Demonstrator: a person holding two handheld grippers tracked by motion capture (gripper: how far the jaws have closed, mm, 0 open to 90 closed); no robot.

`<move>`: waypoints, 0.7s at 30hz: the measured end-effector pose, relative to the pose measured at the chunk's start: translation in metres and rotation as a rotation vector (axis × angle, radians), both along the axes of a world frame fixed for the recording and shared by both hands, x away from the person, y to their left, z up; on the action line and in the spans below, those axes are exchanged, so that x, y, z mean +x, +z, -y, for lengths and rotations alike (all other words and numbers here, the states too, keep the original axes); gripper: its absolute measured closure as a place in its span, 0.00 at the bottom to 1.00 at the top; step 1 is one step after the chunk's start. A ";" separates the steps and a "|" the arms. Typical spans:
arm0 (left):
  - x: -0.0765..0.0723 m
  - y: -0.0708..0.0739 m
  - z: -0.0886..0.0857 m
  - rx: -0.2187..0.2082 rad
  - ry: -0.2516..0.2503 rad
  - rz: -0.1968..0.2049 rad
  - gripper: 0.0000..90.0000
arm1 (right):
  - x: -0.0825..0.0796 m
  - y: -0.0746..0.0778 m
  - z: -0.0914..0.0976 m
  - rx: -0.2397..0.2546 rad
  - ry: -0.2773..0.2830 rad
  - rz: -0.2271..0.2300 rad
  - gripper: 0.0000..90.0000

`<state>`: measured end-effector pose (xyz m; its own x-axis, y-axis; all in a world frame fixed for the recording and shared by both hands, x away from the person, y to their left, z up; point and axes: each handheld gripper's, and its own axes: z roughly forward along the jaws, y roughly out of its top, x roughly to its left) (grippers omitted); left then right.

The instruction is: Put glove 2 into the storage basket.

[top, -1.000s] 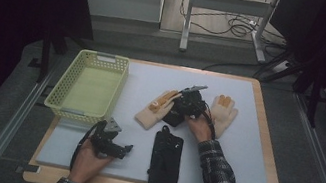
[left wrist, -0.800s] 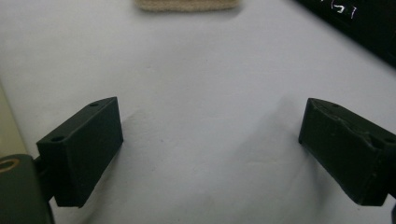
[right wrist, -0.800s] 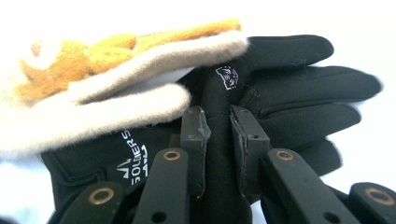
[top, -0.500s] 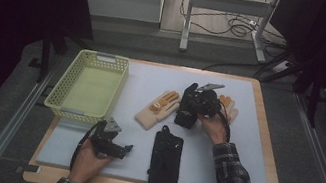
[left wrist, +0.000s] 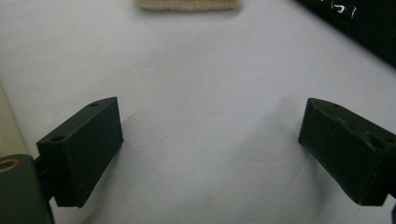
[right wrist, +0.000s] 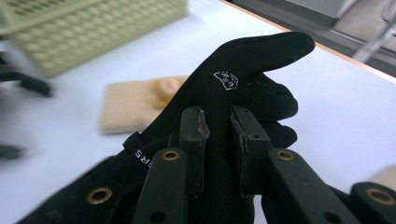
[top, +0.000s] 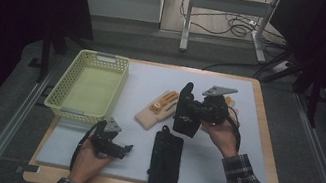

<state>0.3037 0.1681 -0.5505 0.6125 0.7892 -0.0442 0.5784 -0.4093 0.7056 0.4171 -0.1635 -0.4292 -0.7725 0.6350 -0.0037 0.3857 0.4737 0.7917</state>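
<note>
My right gripper (top: 187, 110) (right wrist: 217, 120) is shut on a black glove (top: 184, 118) (right wrist: 252, 60) and holds it in the air above the middle of the white mat (top: 153, 77); the glove hangs from the jaws. A second black glove (top: 165, 160) (left wrist: 359, 25) lies flat near the front edge. A beige glove with orange marks (top: 159, 109) (right wrist: 135, 105) lies just left of the lifted one. Another beige glove (top: 228, 101) peeks out behind my right gripper. My left gripper (top: 124, 148) (left wrist: 210, 135) rests low at the front left, open, with bare mat between its jaws.
A pale green plastic basket (top: 66, 85) (right wrist: 93, 28) stands empty at the mat's left side. The wooden table edge (top: 264, 140) frames the mat. The beige glove's cuff (left wrist: 187, 4) lies ahead of my left gripper.
My right gripper has risen and drifted right with the black glove in its jaws, uncovering the beige glove it was over. The left hand has stayed put.
</note>
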 end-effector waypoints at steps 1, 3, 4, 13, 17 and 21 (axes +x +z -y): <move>0.000 0.000 0.000 0.000 0.000 0.000 0.07 | -0.007 0.002 -0.001 0.011 0.015 -0.002 0.83; 0.000 0.000 0.000 -0.004 0.003 0.001 0.07 | -0.020 0.005 -0.003 0.028 0.045 -0.009 0.83; 0.000 0.000 0.000 -0.003 0.003 0.001 0.07 | -0.027 0.006 -0.005 0.036 0.060 -0.016 0.83; 0.000 0.000 0.001 -0.007 0.005 0.002 0.07 | -0.084 -0.006 -0.017 0.070 0.150 -0.063 0.83; 0.000 0.000 0.000 -0.005 0.002 0.001 0.07 | -0.102 -0.023 -0.025 0.069 0.162 -0.084 0.83; 0.000 0.000 0.000 -0.006 0.004 0.004 0.07 | -0.114 -0.047 -0.030 0.058 0.150 -0.087 0.82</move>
